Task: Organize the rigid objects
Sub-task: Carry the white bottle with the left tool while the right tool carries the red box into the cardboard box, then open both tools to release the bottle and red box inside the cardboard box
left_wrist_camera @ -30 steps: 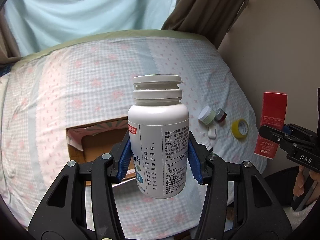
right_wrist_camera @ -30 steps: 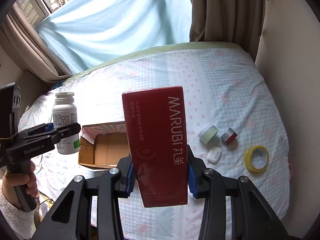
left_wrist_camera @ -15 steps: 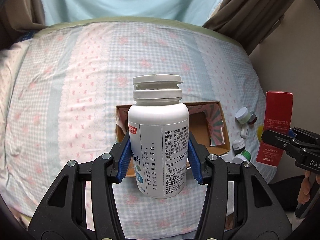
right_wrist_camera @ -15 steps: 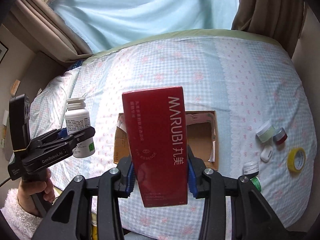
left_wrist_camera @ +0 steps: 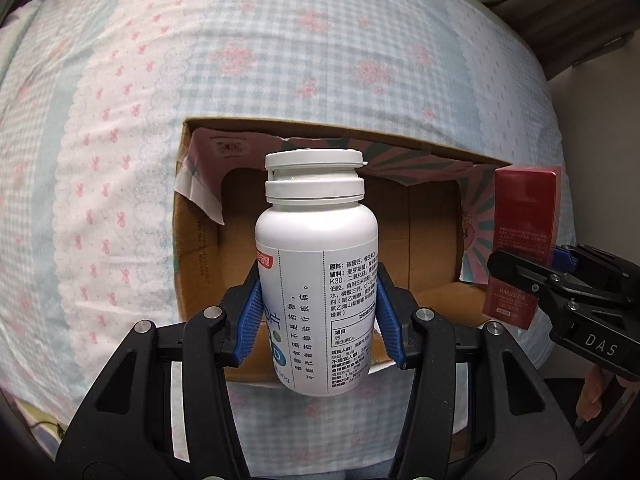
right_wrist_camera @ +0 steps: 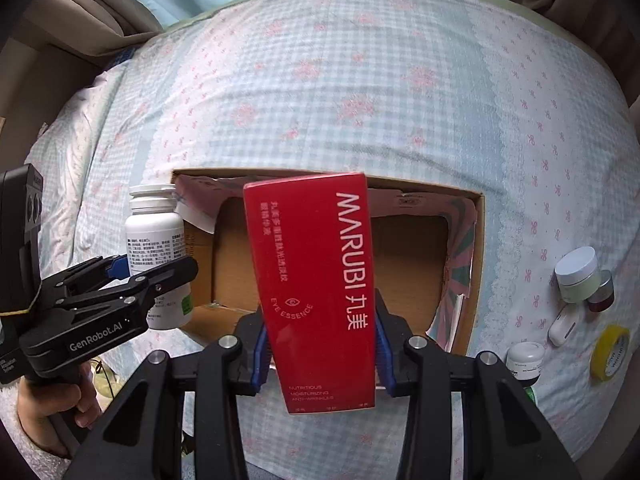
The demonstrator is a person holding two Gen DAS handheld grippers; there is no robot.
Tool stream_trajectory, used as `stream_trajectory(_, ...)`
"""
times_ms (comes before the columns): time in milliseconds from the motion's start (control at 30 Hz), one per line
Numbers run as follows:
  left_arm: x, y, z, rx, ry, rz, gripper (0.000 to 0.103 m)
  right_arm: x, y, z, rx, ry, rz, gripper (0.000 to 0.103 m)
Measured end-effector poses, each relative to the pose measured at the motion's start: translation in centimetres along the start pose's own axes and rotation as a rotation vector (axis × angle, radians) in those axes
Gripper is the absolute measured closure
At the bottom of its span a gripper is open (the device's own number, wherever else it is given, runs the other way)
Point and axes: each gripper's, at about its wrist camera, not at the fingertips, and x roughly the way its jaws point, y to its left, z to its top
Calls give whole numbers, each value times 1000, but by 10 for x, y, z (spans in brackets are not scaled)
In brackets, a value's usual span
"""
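Both grippers have closed in on the cardboard box (left_wrist_camera: 432, 236) over the last second: it sat low and off to one side in both views, and now its open mouth fills the middle of each. The white pill bottle (left_wrist_camera: 316, 280) is clamped upright between the blue pads of the left gripper (left_wrist_camera: 318, 312), held in the air above the box's near-left part. The red MARUBI carton (right_wrist_camera: 316, 280) is clamped the same way in the right gripper (right_wrist_camera: 320, 348), upright with a slight lean, in front of the box's middle; from the left wrist view it hangs near the box's right wall. Neither item touches the box yet, as far as the pictures show.

My reading is that the carry is nearly finished and lowering the 2 items in is the step at hand. The box floor looks bare cardboard, so there seems room for both side by side, though the loose inner flaps at the left and right walls could catch an edge.

On the bed (right_wrist_camera: 360, 80) right of the box lie 4 small jars, among them a pale green one (right_wrist_camera: 578, 274), a small white case (right_wrist_camera: 562, 324) and a yellow tape roll (right_wrist_camera: 610, 352), likely next to be collected.
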Motion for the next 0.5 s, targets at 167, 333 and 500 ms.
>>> stream_trajectory(167, 48, -6, 1, 19, 97, 17, 56, 43, -12, 1, -23, 70, -33, 64)
stream_trajectory(333, 69, -15, 6, 34, 134, 24, 56, 60, -18, 0, -41, 102, -61, 64)
stream_trajectory(500, 79, -21, 13, 50, 151, 53, 56, 69, -19, 1, -48, 128, -55, 64)
